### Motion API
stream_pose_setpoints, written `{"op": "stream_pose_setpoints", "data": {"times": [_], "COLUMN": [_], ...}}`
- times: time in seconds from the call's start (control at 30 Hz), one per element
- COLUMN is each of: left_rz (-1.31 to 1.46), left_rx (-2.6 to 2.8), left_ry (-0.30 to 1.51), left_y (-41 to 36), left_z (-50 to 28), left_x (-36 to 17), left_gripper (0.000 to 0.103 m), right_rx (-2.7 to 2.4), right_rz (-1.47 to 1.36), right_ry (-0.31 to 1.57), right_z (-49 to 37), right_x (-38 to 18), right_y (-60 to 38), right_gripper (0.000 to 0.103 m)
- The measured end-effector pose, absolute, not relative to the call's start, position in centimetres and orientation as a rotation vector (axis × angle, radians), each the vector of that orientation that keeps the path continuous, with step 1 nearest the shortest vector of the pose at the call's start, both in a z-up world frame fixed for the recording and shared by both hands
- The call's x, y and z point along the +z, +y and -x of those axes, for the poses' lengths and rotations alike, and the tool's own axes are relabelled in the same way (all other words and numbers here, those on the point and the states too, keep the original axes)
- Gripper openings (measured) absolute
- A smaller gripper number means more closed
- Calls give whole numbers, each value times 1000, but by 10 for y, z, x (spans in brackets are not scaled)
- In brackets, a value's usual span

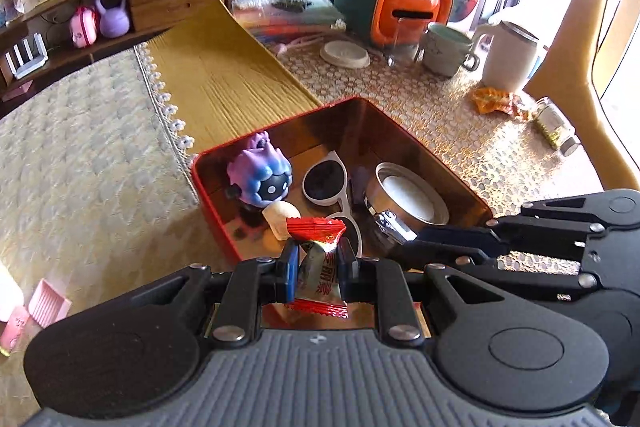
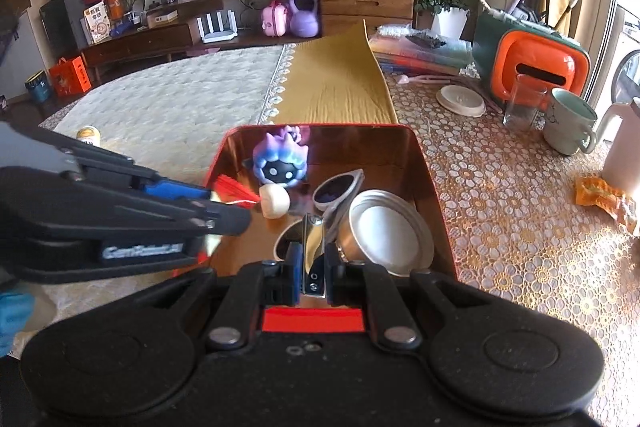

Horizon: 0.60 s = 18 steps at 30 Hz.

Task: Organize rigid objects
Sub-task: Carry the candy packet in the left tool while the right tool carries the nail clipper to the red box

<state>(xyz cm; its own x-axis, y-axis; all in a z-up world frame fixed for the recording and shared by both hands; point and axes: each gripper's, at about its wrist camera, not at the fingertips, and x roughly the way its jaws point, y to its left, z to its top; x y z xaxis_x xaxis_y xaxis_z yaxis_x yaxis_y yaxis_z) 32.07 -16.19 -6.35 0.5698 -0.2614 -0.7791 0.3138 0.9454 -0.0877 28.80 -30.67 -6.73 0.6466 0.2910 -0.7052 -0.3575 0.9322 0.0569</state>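
Observation:
A red tin box (image 1: 280, 125) stands on the table and holds a purple toy figure (image 1: 260, 175), white sunglasses (image 1: 324, 179), a cream lump (image 1: 280, 215) and a steel cup (image 1: 408, 195). My left gripper (image 1: 318, 261) is shut on a red and silver wrapped candy (image 1: 320, 279), over the tin's near edge. My right gripper (image 2: 313, 263) is shut on the steel cup's handle (image 2: 312, 239), with the cup (image 2: 384, 231) tilted inside the tin (image 2: 320, 129). In the right wrist view the left gripper (image 2: 224, 205) reaches in from the left with the candy (image 2: 234, 189).
Behind the tin lies a yellow runner (image 1: 224, 75). At the back right are an orange box (image 1: 408, 11), a glass (image 2: 522, 103), a mug (image 1: 444, 51), a white jug (image 1: 510, 55) and a white lid (image 1: 346, 54). An orange wrapper (image 1: 496, 101) and a small jar (image 1: 556, 127) lie to the right.

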Motion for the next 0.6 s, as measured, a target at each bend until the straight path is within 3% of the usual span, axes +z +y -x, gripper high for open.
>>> {"op": "stream_pose_setpoints", "data": {"times": [0.6], "left_rz": [-72], "left_rx": [-302], "left_ry": [996], "left_y": [-175], "left_z": [-350], "left_x": [-100], "left_gripper": [19], "right_rx": [388], "right_rz": [100], "right_ry": [854], "right_z": [-308], "right_x": [-91], "right_y": [-308], "right_gripper": [10]}}
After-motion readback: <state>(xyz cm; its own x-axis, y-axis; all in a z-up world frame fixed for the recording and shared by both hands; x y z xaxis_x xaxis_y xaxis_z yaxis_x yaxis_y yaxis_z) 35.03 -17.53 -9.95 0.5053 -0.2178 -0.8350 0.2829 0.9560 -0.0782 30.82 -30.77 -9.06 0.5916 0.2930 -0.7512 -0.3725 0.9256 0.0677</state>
